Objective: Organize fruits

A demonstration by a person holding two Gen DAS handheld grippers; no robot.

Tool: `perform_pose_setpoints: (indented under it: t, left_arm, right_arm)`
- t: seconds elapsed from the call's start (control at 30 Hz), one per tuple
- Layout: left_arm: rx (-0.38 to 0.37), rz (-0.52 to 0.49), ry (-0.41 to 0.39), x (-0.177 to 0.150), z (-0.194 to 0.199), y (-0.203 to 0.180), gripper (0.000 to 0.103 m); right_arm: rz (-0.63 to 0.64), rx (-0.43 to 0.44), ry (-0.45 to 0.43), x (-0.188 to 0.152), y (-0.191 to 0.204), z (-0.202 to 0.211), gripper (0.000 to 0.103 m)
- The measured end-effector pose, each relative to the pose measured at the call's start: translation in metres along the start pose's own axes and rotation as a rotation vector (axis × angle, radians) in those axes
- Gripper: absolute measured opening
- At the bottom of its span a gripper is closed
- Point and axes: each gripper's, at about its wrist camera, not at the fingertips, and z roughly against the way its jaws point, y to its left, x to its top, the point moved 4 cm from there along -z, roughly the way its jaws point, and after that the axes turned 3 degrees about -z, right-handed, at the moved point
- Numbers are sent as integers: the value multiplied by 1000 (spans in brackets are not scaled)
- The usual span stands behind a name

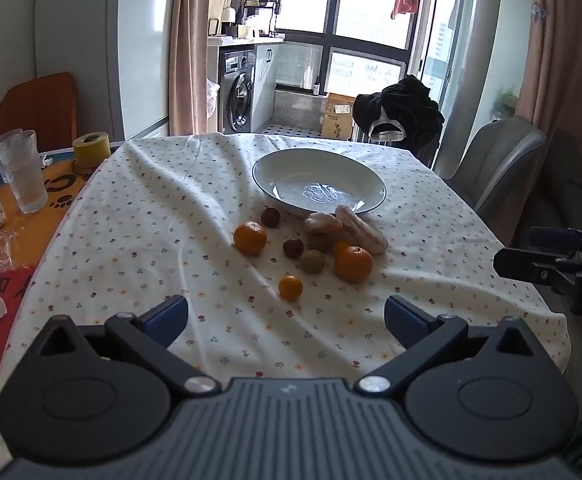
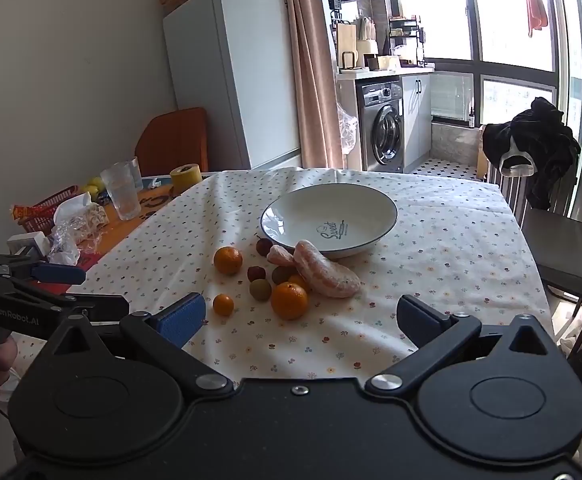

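So nothing's been picked up yet, this looks like the very start: the bowl (image 2: 329, 216) sits empty on the flowery cloth (image 2: 431, 248) and all the fruit is in a loose pile just in front of it. There's a big orange (image 2: 289, 300) nearest the camera, another orange (image 2: 227, 260) off to the left, a small orange (image 2: 223, 305) sitting on its own closest to the table edge, a greenish kiwi (image 2: 260, 290), a couple of dark red plums (image 2: 256, 273), and two peeled pinkish segments (image 2: 325, 270) leaning right against the bowl (pomelo maybe? hard to say from here). Both tools hover short of the pile with nothing in them: the left gripper (image 1: 286, 320) has its jaws spread wide, and the right gripper (image 2: 301, 316) is spread wide too. My guess for the next move: go for the small orange since it's apart from the rest, drop the fingers either side, squeeze gently because round fruit rolls on wrinkled cloth, then carry it over the pile into the bowl.
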Motion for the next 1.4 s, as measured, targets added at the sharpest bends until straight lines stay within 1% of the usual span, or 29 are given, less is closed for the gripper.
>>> perform_pose_setpoints:
  t: [0.53, 1.4]
  left_arm:
    - [-1, -7, -20, 2, 5, -4, 103]
    - [-7, -5, -24, 3, 6, -5, 103]
  right_arm:
    - [3, -7, -10, 2, -1, 2, 103]
    - [10, -15, -19, 3, -1, 5, 103]
